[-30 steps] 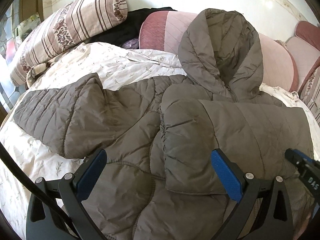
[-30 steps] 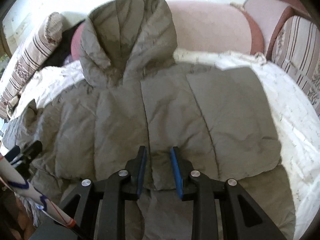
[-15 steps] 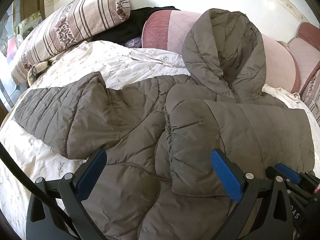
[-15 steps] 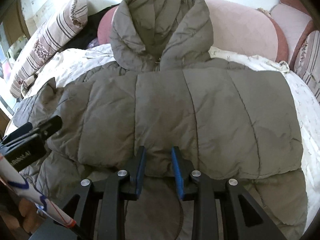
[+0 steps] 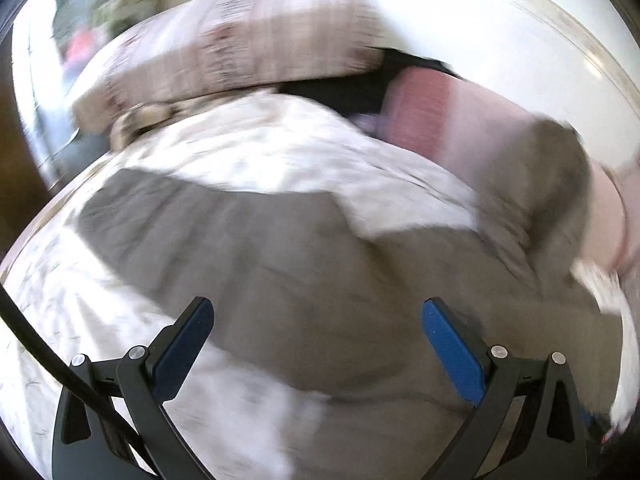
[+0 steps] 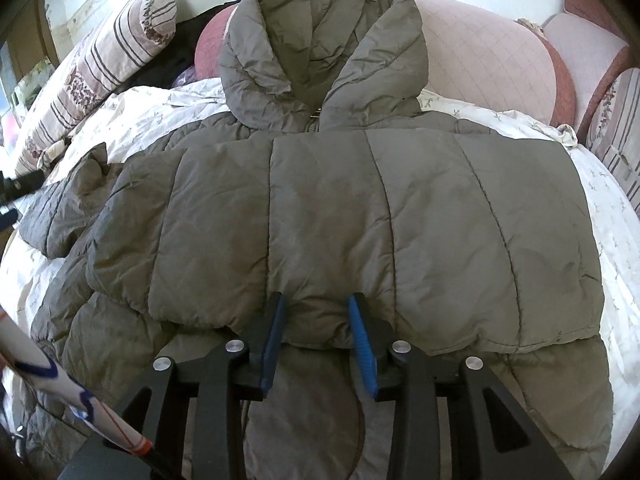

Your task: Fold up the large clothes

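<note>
Bedsheet (image 6: 612,216) under jacket (image 6: 360,220); hood (image 6: 320,52) sharp only right view.

Sunlit floral bedsheet (image 6: 612,216), striped pillow (image 6: 100,76), pink padded headboard (image 6: 484,68), white wall (image 5: 460,28).

Grey puffer jacket (image 6: 360,216) spread on bed, right gripper (image 6: 316,312) seemingly pinching folded sleeve edge

Daylight scene, one feed sharp and one smeared.

My left wrist view is heavily motion-blurred: the jacket (image 5: 320,280) and pillow (image 5: 240,48) streak, while the wall (image 5: 500,28) blows out to white glare. My right wrist view is crisp, evenly lit, with soft shadows in the jacket's (image 6: 360,220) quilting. Both bend strongly and darken at the fisheye edges.
</note>
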A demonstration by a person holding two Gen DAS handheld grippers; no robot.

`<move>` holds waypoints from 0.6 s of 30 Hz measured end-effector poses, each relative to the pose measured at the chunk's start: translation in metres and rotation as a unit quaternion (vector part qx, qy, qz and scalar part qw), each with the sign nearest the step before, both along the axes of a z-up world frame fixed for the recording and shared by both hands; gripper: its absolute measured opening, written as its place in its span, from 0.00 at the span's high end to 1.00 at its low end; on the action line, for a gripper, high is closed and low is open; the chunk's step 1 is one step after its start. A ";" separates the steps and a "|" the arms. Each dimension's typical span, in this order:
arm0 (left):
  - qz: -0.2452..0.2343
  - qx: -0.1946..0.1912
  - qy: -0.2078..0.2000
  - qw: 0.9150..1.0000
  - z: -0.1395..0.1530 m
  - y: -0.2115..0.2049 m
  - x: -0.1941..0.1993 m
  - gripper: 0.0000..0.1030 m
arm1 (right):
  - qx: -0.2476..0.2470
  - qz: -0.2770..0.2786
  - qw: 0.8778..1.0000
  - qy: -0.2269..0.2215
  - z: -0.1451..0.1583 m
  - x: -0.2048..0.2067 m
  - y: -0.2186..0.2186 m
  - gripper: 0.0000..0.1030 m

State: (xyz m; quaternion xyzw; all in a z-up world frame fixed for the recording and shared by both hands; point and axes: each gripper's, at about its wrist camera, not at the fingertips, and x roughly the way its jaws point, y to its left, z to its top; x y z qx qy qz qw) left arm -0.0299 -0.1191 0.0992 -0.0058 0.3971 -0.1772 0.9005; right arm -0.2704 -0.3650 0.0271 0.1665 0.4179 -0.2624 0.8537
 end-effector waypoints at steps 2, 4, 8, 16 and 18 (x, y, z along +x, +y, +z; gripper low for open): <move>0.044 -0.025 0.019 0.999 -0.004 0.036 0.027 0.00 | -0.004 0.001 1.000 0.002 0.000 0.000 0.002 0.62; 0.081 -0.046 0.039 0.995 -0.011 0.068 0.049 0.00 | -0.008 0.004 1.000 0.005 0.000 0.001 0.004 0.61; 0.122 -0.094 0.065 0.986 -0.027 0.124 0.083 0.03 | -0.013 0.007 1.000 0.008 -0.001 0.001 0.005 0.59; 0.167 -0.269 0.106 0.943 -0.062 0.215 0.126 0.27 | -0.015 0.009 1.000 0.011 -0.002 0.003 0.005 0.58; 0.175 -0.288 0.113 0.935 -0.072 0.225 0.134 0.29 | -0.016 0.009 1.000 0.012 -0.002 0.003 0.005 0.58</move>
